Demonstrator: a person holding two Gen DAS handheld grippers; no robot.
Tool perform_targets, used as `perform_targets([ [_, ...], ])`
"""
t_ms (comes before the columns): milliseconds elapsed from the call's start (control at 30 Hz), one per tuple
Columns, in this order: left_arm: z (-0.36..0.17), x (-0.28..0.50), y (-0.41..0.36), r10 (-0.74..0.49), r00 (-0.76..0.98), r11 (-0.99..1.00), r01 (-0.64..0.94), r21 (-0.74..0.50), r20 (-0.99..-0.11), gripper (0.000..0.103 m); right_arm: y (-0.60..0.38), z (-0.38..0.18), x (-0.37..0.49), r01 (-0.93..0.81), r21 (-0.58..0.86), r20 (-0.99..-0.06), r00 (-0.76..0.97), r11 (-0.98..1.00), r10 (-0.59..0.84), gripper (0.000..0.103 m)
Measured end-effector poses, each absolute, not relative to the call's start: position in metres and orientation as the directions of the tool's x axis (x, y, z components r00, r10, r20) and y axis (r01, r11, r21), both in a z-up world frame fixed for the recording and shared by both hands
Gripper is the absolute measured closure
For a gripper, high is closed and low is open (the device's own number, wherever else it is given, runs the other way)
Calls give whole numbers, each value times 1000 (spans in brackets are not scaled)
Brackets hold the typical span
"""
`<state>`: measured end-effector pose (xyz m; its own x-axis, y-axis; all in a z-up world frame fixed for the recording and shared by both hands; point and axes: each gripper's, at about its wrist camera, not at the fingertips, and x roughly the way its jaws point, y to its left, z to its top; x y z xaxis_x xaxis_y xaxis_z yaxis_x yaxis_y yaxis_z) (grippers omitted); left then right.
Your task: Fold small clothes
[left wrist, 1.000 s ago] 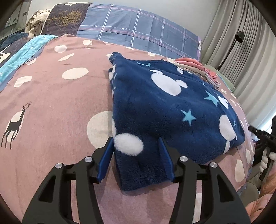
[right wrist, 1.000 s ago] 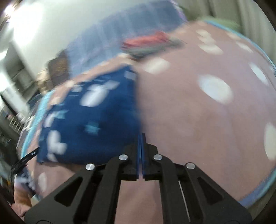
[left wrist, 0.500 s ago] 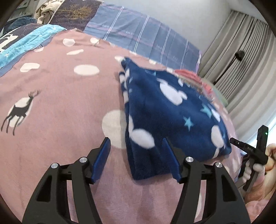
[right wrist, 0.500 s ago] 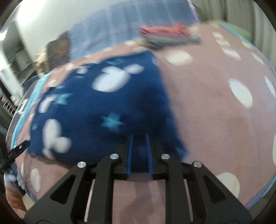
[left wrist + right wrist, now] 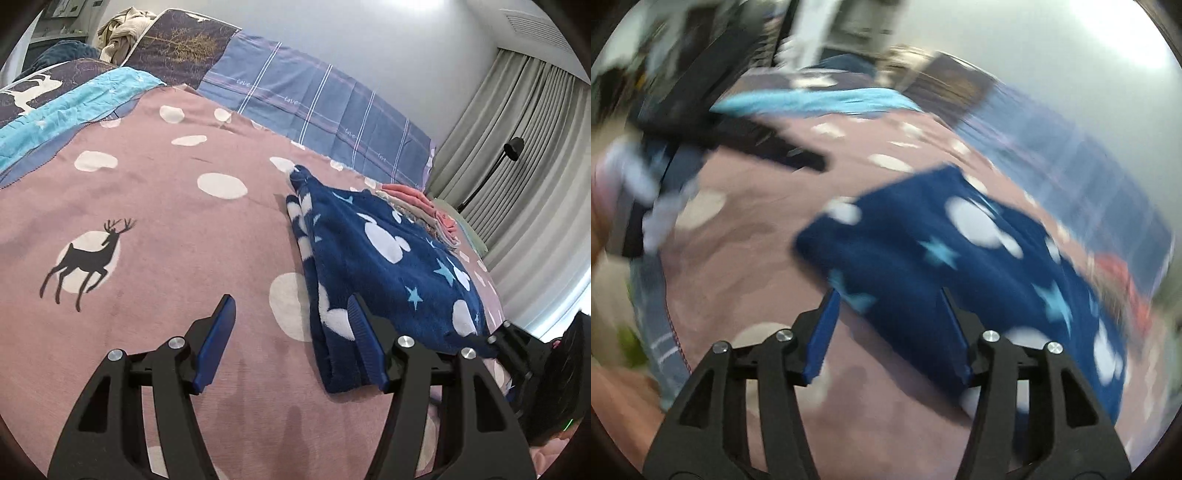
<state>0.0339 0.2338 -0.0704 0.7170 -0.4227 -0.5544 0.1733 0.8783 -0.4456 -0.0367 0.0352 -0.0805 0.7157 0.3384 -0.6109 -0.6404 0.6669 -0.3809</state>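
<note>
Both claws, left (image 5: 290, 314) and right (image 5: 888, 306), gape empty beside the folded fleece (image 5: 388, 266).

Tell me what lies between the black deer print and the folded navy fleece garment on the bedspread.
In the left wrist view, only bare pink bedspread with white dots separates the black deer print from the folded navy fleece garment with white shapes and stars. No other item lies there.

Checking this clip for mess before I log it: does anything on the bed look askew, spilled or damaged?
Nothing stands out. The folded navy fleece garment lies flat on the pink bedspread, with a stack of folded clothes tidy behind it. The right wrist view is motion-blurred, so fine detail there cannot be judged.
</note>
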Motion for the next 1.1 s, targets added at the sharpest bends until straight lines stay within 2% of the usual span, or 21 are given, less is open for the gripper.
perform_targets([
  [167,-79,35,246,-453,709,854,173,-490,-540,39,64,-108,-43,-619,-573,-590,766,537,254,46],
  [300,-84,55,246,-500,677,829,195,-524,-539,39,46,-104,-25,-622,-507,-631,740,597,235,43],
  [400,-80,83,237,-565,630,800,257,-543,-533,39,60,-110,-27,-597,-580,-602,772,554,202,39],
  [533,-79,138,218,-687,496,714,325,-620,-532,37,86,-125,-35,-590,-653,-586,791,474,176,39],
  [667,-102,188,198,-705,394,702,271,-658,-590,37,97,-122,-22,-585,-631,-592,787,509,172,39],
  [833,-112,225,189,-762,381,628,236,-741,-524,37,115,-126,-11,-546,-676,-551,820,494,153,39],
  [933,-116,238,187,-779,387,593,198,-780,-494,37,125,-129,-7,-536,-706,-531,833,463,155,41],
  [967,-117,243,187,-782,391,582,180,-793,-485,37,128,-129,-5,-528,-719,-521,840,452,154,46],
  [1000,-117,246,186,-783,393,576,167,-800,-482,40,130,-130,-2,-528,-724,-517,841,444,156,51],
  [1033,-117,248,186,-782,397,572,153,-806,-480,44,133,-131,1,-535,-725,-523,838,435,158,62],
  [1067,-117,250,186,-777,405,572,136,-809,-482,61,134,-132,5,-546,-718,-534,830,431,161,69],
  [1100,-118,252,186,-775,410,570,125,-812,-481,69,134,-130,5,-548,-711,-537,828,441,163,72],
])
